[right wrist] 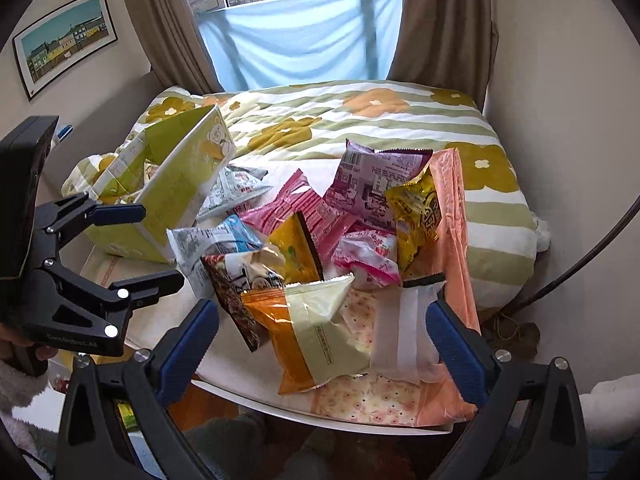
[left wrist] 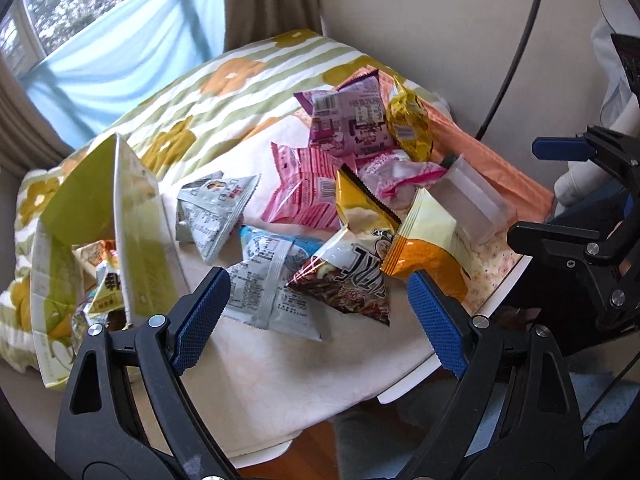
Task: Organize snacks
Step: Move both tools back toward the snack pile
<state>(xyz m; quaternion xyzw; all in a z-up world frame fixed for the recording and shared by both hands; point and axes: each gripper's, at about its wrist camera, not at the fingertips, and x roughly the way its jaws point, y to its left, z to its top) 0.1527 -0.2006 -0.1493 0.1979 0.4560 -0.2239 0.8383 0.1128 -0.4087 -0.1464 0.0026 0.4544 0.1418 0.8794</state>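
Blue-padded left claw (left wrist: 316, 312) hangs spread wide, gripping nothing, above a grey packet (left wrist: 268, 280) on the white tabletop (left wrist: 404, 388). Right claw (right wrist: 320, 340) likewise gapes, straddling an orange-and-cream bag (right wrist: 308, 332). Beyond: heaped snack packets, pink (right wrist: 296, 208), purple (right wrist: 372, 184), yellow (right wrist: 416, 216). Green carton (right wrist: 176, 192) stands open at left, holding several packets.

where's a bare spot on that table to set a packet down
Bare cloth on the table near its front edge, between the left gripper and the grey packet. Crowded from the green box across to the orange packet.
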